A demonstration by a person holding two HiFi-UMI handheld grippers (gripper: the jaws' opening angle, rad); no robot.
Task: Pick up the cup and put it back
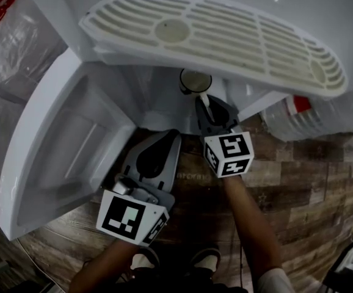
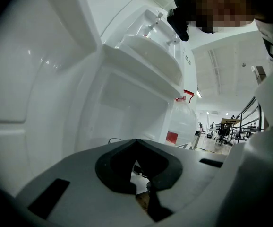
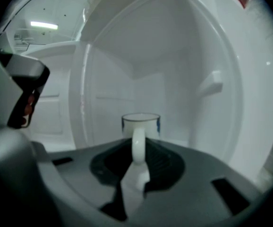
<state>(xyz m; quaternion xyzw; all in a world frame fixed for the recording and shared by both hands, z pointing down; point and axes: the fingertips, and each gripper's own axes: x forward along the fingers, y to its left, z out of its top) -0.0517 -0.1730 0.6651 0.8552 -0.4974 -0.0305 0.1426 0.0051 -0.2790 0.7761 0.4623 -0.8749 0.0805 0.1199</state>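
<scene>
A white cup (image 1: 195, 81) with a dark rim stands upright inside a white cabinet (image 1: 158, 96), under its slatted top. In the right gripper view the cup (image 3: 140, 124) turns its handle toward me. My right gripper (image 1: 202, 100) reaches into the cabinet, and its jaws (image 3: 135, 171) are shut on that handle. My left gripper (image 1: 163, 138) hangs lower, just outside the opening and left of the right one. Its jaws (image 2: 140, 183) are shut, with nothing between them, and point at the cabinet's white inside.
The cabinet's white door (image 1: 48, 163) stands open at the left. A slatted white grille (image 1: 225, 35) lies on top. A big clear water jug (image 1: 298, 124) stands to the right on the wooden floor (image 1: 298, 182). A plastic bag (image 1: 11, 35) is at upper left.
</scene>
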